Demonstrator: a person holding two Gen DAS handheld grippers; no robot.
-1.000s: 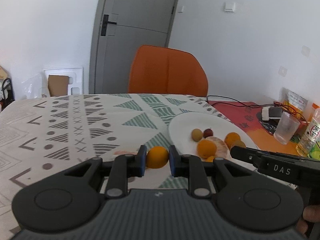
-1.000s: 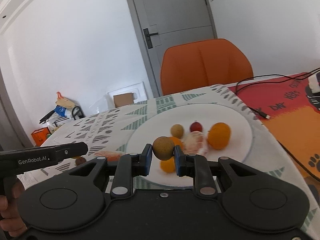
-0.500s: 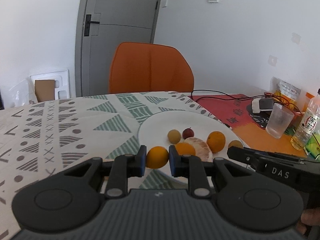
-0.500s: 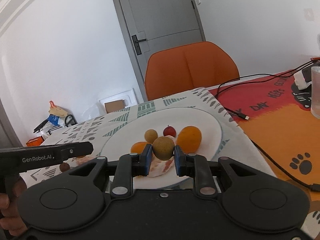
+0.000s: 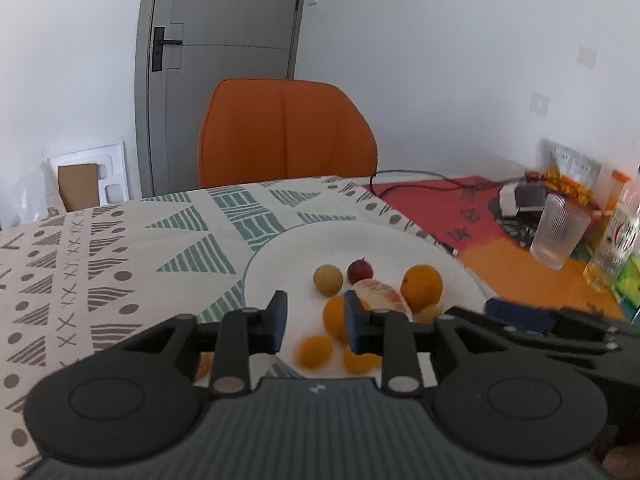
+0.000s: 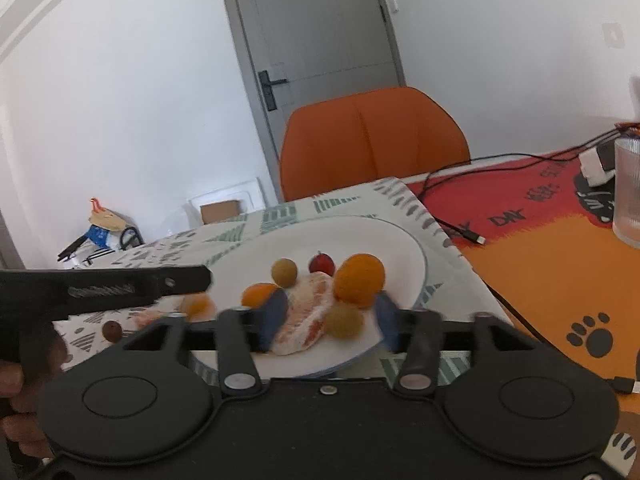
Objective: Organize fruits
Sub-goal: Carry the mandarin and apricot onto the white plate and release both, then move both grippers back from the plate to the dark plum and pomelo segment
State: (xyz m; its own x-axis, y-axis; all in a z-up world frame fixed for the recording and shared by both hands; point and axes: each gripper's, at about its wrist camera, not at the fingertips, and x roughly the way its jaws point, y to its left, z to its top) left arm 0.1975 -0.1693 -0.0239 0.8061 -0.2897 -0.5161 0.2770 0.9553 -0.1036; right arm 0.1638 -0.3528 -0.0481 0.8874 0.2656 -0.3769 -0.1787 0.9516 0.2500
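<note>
Releasing stage: both grippers' jaws had just been opening, left gripper dropping a small orange, right gripper a brown fruit, onto the plate; withdrawal next.

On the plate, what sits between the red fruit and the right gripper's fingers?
In the right wrist view, the peeled citrus lies between the red fruit and the right gripper, on the white plate.
</note>
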